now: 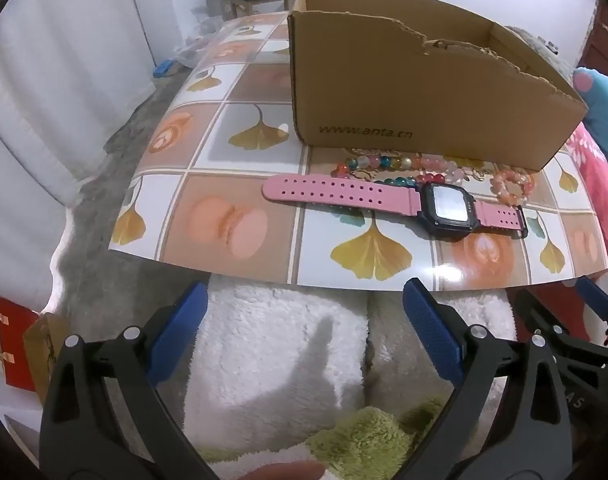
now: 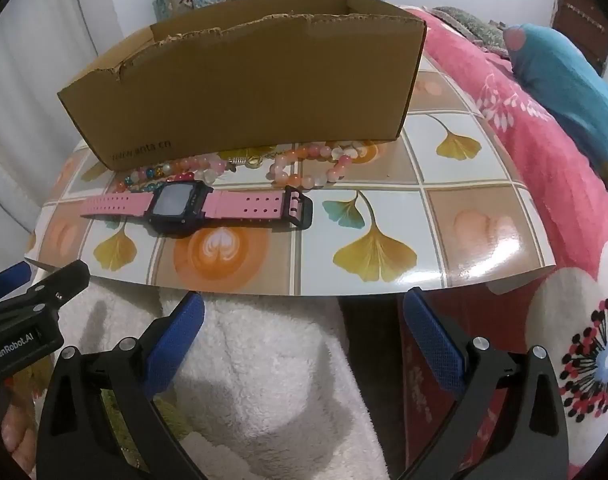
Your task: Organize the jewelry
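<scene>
1. Left wrist view: bedding surrounds a patterned board [image 1: 240,216] printed with ginkgo leaves and coffee cups, which serves as your work surface. A torn-edged cardboard box [image 1: 416,92] stands on its far half.
2. Locate the pink-strapped watch [image 1: 392,196], lying flat and unbuckled in front of the box. A multicoloured bead bracelet [image 1: 384,162] lies between watch and box, and a peach bead bracelet [image 1: 512,188] sits to its right.
3. Your left gripper [image 1: 304,320] is spread wide and empty, short of the board's near edge, over a white fleece [image 1: 284,340].
4. Right wrist view: the same box [image 2: 244,88] shows its open top; no view shows what is inside it.
5. Note the watch [image 2: 196,206], with its buckle [image 2: 300,208] toward your right side and both bracelets [image 2: 312,164] behind it.
6. Your right gripper [image 2: 304,320] is likewise spread, holding nothing.
7. Judged step: no item is picked up yet. Next, advance one gripper over the board, descend, and pinch the watch strap across its width.
</scene>
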Motion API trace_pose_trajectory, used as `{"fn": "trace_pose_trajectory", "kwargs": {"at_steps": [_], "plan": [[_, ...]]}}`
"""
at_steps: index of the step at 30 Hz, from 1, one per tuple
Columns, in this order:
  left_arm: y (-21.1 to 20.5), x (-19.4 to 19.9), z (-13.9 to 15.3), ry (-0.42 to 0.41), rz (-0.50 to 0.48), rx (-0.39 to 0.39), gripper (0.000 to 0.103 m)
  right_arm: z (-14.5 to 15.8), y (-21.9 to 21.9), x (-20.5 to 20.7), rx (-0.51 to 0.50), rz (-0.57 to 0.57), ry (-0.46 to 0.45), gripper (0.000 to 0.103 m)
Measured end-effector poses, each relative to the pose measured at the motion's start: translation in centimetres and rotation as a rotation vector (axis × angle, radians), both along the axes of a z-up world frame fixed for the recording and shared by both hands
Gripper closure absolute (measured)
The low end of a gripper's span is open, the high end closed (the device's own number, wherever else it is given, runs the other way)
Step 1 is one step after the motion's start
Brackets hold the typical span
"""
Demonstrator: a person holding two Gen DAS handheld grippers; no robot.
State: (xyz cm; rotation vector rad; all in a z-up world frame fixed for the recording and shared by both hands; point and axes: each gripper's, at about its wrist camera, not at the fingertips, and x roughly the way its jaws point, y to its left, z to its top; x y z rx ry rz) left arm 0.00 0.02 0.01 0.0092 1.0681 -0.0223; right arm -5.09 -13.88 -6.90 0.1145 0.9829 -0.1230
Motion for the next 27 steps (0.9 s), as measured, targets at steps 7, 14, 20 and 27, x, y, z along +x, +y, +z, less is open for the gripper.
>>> {"fn": "trace_pose_trajectory", "kwargs": {"at_steps": [7,14,20,27], "plan": [[-0.07,0.13,0.03,-0.005,0.003,0.007,0.009,0.0,0.13,0.21,0.003,0.0,0.006,0.006],[0.04,-0.44,0.32,-0.011,0.005,0.011,0.009,-0.15,0.33,0.34,0.007,0.014,0.0,0.006],[0.02,-0.77,0.41,-0.013,0.006,0.013,0.009,0.1,0.47,0.06,0.009,0.024,0.002,0.006],[0.26,-0.46,0.29,-0.011,0.008,0.012,0.009,0.04,0.39,0.01,0.01,0.031,0.003,0.006]]}}
